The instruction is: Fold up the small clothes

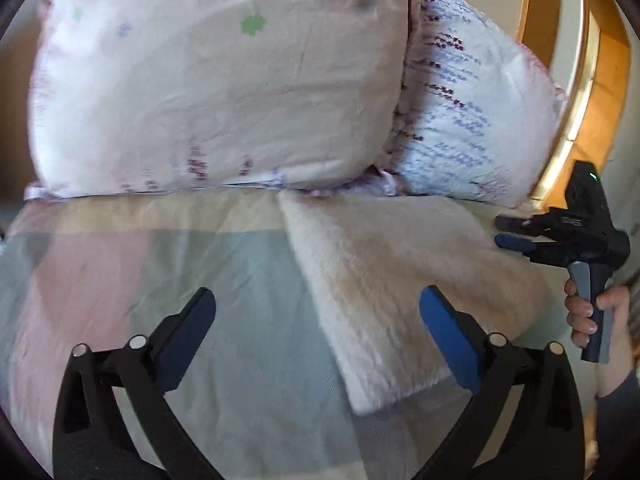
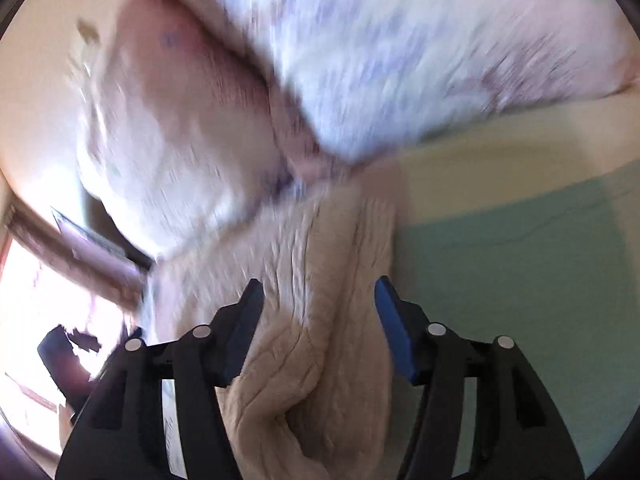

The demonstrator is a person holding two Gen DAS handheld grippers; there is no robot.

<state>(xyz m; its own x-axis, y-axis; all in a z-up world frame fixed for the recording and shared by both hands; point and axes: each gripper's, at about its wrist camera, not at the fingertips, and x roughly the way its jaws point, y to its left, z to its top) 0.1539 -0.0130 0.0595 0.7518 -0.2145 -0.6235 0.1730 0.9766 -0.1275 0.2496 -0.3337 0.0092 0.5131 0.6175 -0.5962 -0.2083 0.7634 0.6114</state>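
A cream fuzzy garment (image 1: 400, 284) lies folded into a flat rectangle on the bed, below the pillows. My left gripper (image 1: 316, 304) is open and empty above the bedspread, its right finger over the garment's near left part. My right gripper (image 1: 500, 232) shows in the left wrist view at the garment's right edge, held by a hand, with a narrow gap between its fingers. In the right wrist view my right gripper (image 2: 318, 292) is open, with the garment (image 2: 320, 280) rumpled between and below its fingers; this view is blurred.
Two pale floral pillows (image 1: 216, 88) (image 1: 468, 120) lean at the head of the bed behind the garment. A pastel checked bedspread (image 1: 120, 272) covers the bed. A wooden frame (image 1: 584, 92) stands at the right. A bright window (image 2: 36, 292) shows at the left.
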